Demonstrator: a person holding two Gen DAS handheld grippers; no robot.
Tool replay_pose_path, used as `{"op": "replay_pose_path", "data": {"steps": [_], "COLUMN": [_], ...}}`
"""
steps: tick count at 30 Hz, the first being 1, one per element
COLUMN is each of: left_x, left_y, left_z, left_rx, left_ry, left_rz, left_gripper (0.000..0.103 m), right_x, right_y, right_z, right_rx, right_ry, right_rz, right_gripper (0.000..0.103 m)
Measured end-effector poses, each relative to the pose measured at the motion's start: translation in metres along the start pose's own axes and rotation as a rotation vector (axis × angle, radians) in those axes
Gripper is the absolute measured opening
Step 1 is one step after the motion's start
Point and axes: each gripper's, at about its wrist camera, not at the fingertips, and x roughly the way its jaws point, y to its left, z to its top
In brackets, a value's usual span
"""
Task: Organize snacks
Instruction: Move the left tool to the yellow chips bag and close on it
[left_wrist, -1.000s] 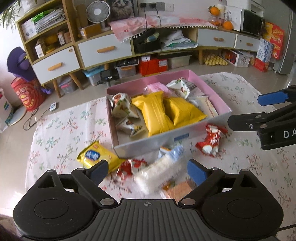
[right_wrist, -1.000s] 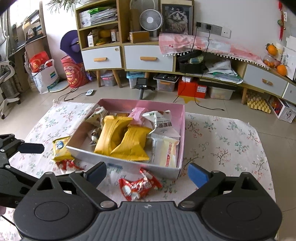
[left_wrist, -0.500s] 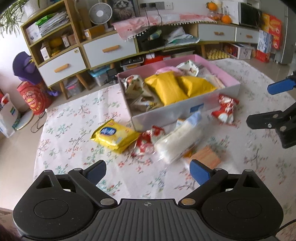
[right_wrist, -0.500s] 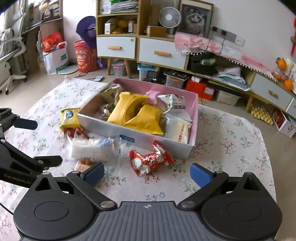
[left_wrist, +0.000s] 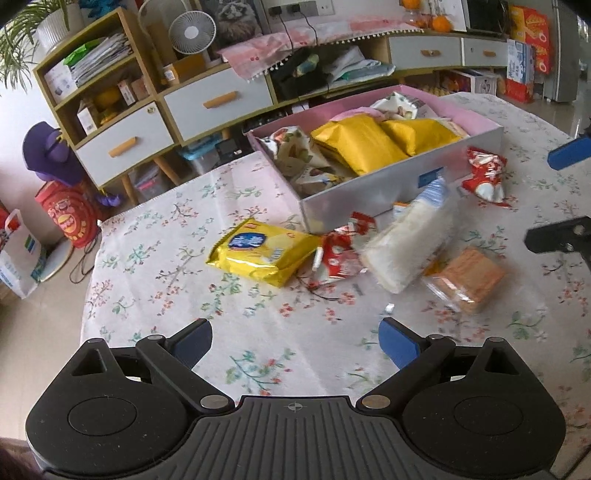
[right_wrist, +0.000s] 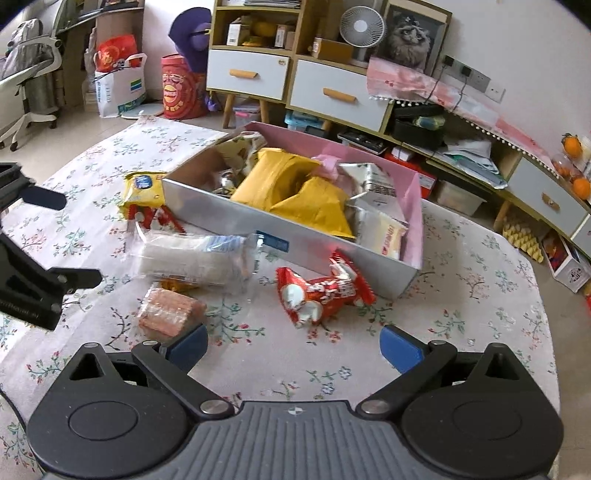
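Both grippers, left gripper (left_wrist: 295, 341) and right gripper (right_wrist: 293, 345), are held with jaws spread, empty. The red packet (right_wrist: 321, 291), seemingly slippery, could be pushed under the box (right_wrist: 291, 240).

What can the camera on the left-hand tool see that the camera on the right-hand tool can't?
Only the left view shows a potted plant in the top corner and a white fridge at the far edge. Only the right view shows an office chair beside a desk. Both show the pink snack box on the flowered tablecloth, the loose yellow packet, the clear white packet, the red packet, the fan and the cat picture.
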Motion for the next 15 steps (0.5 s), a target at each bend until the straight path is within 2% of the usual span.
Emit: {"op": "replay_pose_path", "data": {"steps": [4, 7, 15], "left_x": [0.012, 0.02, 0.027], "left_y": [0.012, 0.025, 0.067], "left_z": [-0.002, 0.0, 0.023], "left_rx": [0.02, -0.017, -0.284], "left_ry": [-0.001, 0.017, 0.036], "left_rz": [0.018, 0.025, 0.063], "left_gripper": [0.098, 0.098, 0.098], "right_x": [0.004, 0.007, 0.015], "right_y": [0.009, 0.016, 0.028], "right_z": [-0.002, -0.003, 0.002], "right_rx": [-0.013, -0.027, -0.054], "right_ry": [0.001, 0.007, 0.02], "right_rz": [0.03, 0.051, 0.09], "right_gripper": [0.082, 0.082, 0.082]}}
